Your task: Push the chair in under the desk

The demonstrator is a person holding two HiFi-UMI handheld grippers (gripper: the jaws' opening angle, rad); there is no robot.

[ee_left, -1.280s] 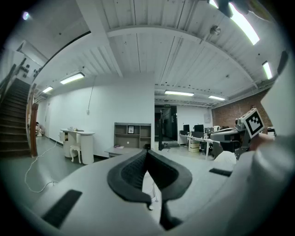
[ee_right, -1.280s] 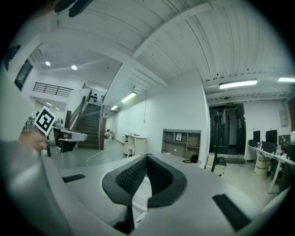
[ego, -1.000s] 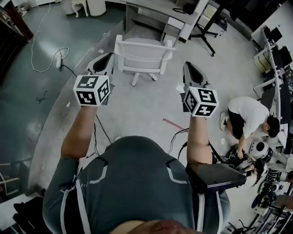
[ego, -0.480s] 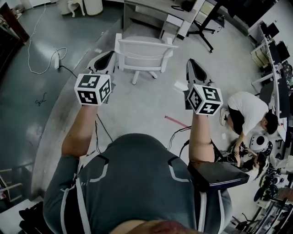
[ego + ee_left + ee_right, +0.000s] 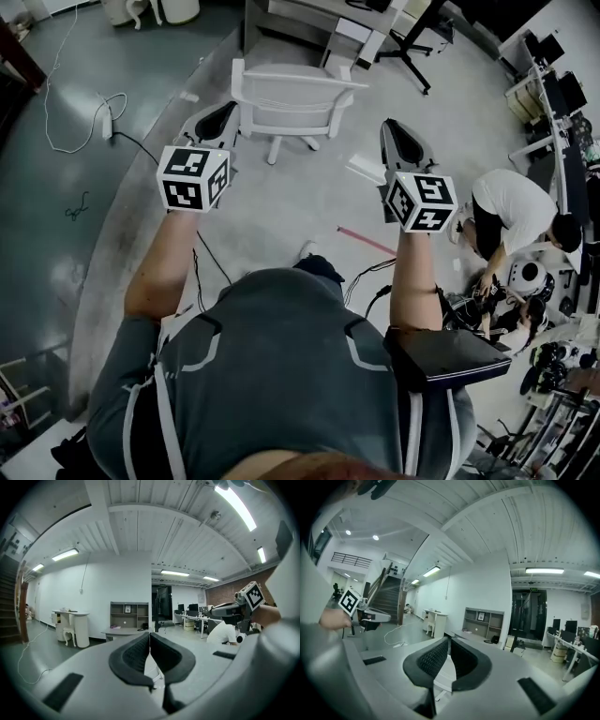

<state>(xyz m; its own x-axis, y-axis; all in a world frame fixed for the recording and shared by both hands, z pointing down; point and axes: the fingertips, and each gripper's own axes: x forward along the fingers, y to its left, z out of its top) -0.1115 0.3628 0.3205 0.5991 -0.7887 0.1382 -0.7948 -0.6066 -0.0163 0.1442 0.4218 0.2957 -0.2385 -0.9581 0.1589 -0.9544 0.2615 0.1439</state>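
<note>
A white office chair point(image 5: 291, 98) stands on the pale floor with its back towards me, just short of the grey desk point(image 5: 314, 17) at the top of the head view. My left gripper point(image 5: 221, 114) is held out level with the chair's left side, a short way off it. Further right, my right gripper point(image 5: 394, 133) is apart from the chair. Both are shut with nothing between the jaws. In the left gripper view the chair point(image 5: 153, 668) shows behind the closed jaws point(image 5: 150, 641), with the desk point(image 5: 123, 632) beyond. The right gripper point(image 5: 449, 644) view also shows the chair point(image 5: 443, 673).
A person in a white shirt point(image 5: 514, 208) crouches at the right beside robot parts point(image 5: 530, 281). A red strip point(image 5: 366, 241) and a sheet of paper point(image 5: 361, 169) lie on the floor. A white cable point(image 5: 70, 103) trails over the darker floor at the left. A black stand point(image 5: 412, 47) is beside the desk.
I have stepped forward: the chair and desk have shifted up in the head view and a foot now shows ahead of my body. Both grippers stay shut and raised.
</note>
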